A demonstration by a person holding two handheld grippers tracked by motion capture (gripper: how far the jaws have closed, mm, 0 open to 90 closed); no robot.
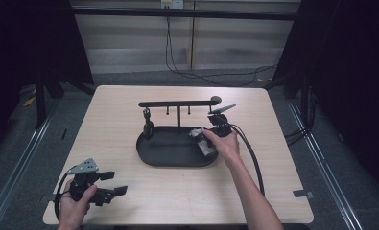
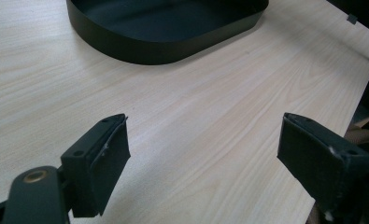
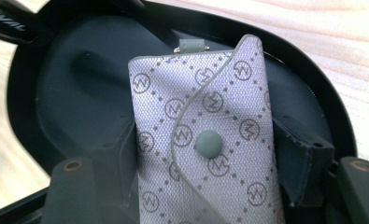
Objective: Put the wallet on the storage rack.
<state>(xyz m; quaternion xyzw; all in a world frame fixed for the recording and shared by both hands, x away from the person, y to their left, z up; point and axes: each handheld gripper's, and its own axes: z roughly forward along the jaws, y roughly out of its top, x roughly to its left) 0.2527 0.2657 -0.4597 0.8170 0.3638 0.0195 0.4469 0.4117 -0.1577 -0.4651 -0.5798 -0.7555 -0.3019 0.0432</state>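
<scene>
- The pouch [image 3: 205, 140], a small grey patterned one with a snap button, is being held over the right end of the black tray [image 1: 151, 158], its flap side facing the camera in the right gripper view; judging by this, it is being set down into the tray.
- The right gripper [image 1: 207, 140] is pinching the pouch by its two long edges, pads pressing on either side, probably so the flat face stays free to land on the tray floor.
- The right hand [image 1: 225, 143] is covering most of the gripper above the tray's right end, so the pouch is showing there as little more than a pale patch.
- A rail on a post [image 1: 178, 103] is rising from the back of the tray, with small hooks hanging from it; what is dangling at its left end is too small to make out.
- The left gripper [image 1: 111, 184] is resting well in front of the tray, near the table [image 2: 219, 121] edge, jaws spread wide with nothing between them, seemingly waiting its turn.
- The pouch's lower end is cut off in the right gripper view.
</scene>
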